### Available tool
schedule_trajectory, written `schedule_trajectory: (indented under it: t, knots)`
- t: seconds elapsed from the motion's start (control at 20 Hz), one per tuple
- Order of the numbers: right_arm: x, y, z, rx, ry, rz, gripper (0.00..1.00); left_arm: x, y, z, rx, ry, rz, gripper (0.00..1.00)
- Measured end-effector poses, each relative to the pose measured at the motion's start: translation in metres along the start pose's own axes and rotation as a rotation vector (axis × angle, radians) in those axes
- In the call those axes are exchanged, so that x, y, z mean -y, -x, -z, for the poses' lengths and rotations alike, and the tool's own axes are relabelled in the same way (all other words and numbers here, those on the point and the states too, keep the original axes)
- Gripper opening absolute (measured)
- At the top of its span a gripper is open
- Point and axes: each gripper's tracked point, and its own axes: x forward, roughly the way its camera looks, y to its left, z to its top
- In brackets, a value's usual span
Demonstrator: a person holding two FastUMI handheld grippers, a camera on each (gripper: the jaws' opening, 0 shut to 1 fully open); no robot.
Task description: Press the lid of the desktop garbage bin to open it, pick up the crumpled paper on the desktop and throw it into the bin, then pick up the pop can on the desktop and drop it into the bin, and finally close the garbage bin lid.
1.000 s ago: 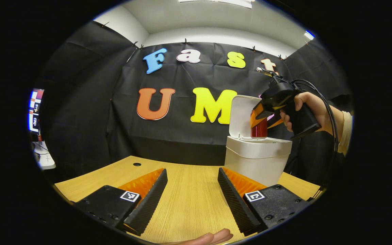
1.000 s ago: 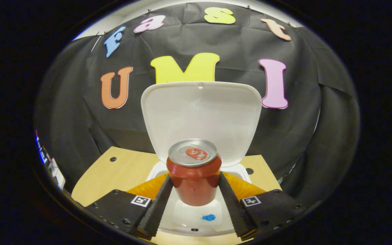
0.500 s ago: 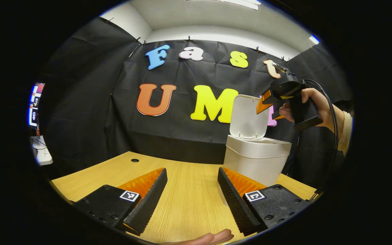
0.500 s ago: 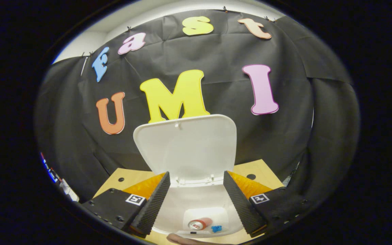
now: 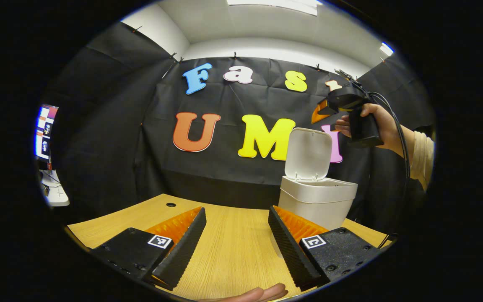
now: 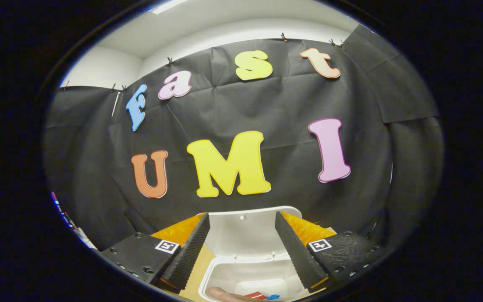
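Observation:
The white desktop bin [image 5: 315, 203] stands on the wooden table [image 5: 233, 247] at the right, its lid [image 5: 308, 153] tipped up. High above that lid a hand [image 5: 377, 126] holds my right gripper [image 5: 321, 113], open and with nothing in it. In the right gripper view, the right gripper [image 6: 242, 216] looks down past the raised lid [image 6: 245, 233] into the bin [image 6: 224, 272], where a sliver of the red pop can [image 6: 255, 296] lies beside a small blue scrap [image 6: 271, 297]. My left gripper [image 5: 236, 212] hovers open over the table, left of the bin.
A cable hole [image 5: 170, 204] marks the table's far left. A lit screen [image 5: 44, 132] and a white object [image 5: 55, 195] sit beyond the table's left edge. Fingertips [image 5: 262, 292] show at the bottom edge of the left gripper view.
The right gripper let go of the red can, which dropped into the bin, then rose well above the lid. The left gripper stayed where it was.

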Motion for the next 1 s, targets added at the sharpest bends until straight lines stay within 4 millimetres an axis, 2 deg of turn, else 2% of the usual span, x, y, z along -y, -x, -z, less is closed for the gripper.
schedule_trajectory:
  t: [0.1,0.2,0.3,0.35,0.4,0.45,0.55,0.65,0.7,0.75,0.85,1.0]
  knots:
    - [-0.008,-0.012,-0.007,0.038,0.006,0.005,0.95,0.001,0.0,0.001,-0.001,-0.01,0.004,0.96]
    - [-0.016,-0.031,-0.003,0.041,-0.003,0.0,0.95,0.007,0.001,0.006,-0.021,-0.003,0.018,0.96]
    - [-0.013,-0.051,0.004,0.026,0.003,0.03,0.92,0.011,0.0,0.005,-0.023,0.002,0.033,0.96]
    - [-0.012,-0.059,0.007,0.016,0.015,0.046,0.95,0.009,0.0,0.005,-0.024,0.001,0.033,0.96]
    - [-0.009,-0.065,0.009,0.015,0.025,0.063,0.92,0.006,0.0,0.005,-0.023,0.003,0.028,0.96]
    - [-0.007,-0.069,0.01,0.017,0.024,0.077,0.95,0.004,-0.001,0.005,-0.021,0.008,0.026,0.96]
    - [-0.006,-0.071,0.011,0.021,0.055,0.098,0.93,0.002,-0.002,0.007,-0.031,0.023,0.031,0.96]
    - [-0.008,-0.068,0.017,0.002,0.129,0.103,0.96,-0.003,-0.004,0.009,-0.038,0.04,0.022,0.96]
    - [-0.01,-0.066,0.015,0.002,0.136,0.098,0.93,-0.006,-0.005,0.011,-0.044,0.05,0.017,0.96]
    - [-0.01,-0.065,0.015,-0.006,0.125,0.095,0.96,-0.009,-0.007,0.013,-0.054,0.059,0.012,0.96]
    - [-0.009,-0.059,0.019,-0.036,0.111,0.084,0.95,-0.011,-0.005,0.015,-0.072,0.078,0.011,0.95]
    - [-0.01,-0.053,0.021,-0.066,0.117,0.067,0.94,-0.009,-0.002,0.005,-0.041,0.071,0.026,0.96]
